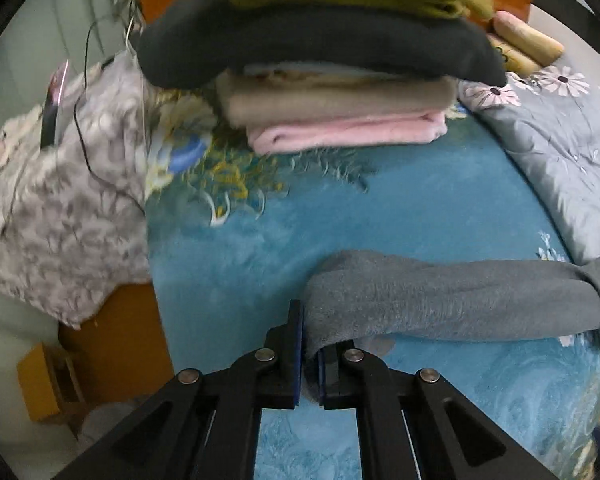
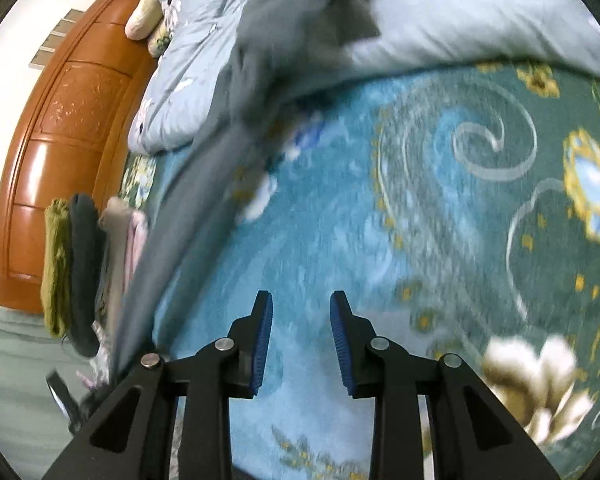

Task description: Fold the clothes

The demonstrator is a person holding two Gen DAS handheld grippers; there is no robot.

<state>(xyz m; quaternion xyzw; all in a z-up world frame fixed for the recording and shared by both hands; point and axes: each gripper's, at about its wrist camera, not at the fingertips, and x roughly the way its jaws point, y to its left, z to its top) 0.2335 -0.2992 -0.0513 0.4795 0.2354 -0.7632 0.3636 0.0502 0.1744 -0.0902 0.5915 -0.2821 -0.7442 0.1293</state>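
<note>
A grey fleece garment [image 1: 452, 296] stretches across the blue flowered bedspread [image 1: 380, 208] toward the right, bunched at its far end. My left gripper [image 1: 309, 344] is shut on its near edge, with the cloth pinched between the blue pads. In the right wrist view the same grey garment [image 2: 236, 92] runs as a long band from the upper middle down to the lower left. My right gripper [image 2: 301, 340] hangs over the bedspread [image 2: 440, 220] with its jaws apart and nothing between them.
A stack of folded clothes [image 1: 332, 80], olive, dark grey, beige and pink, sits at the far side by the orange wooden headboard [image 2: 60, 120]. A pale blue flowered quilt [image 1: 560, 152] lies right, a grey patterned bundle [image 1: 60, 208] with a black cable left.
</note>
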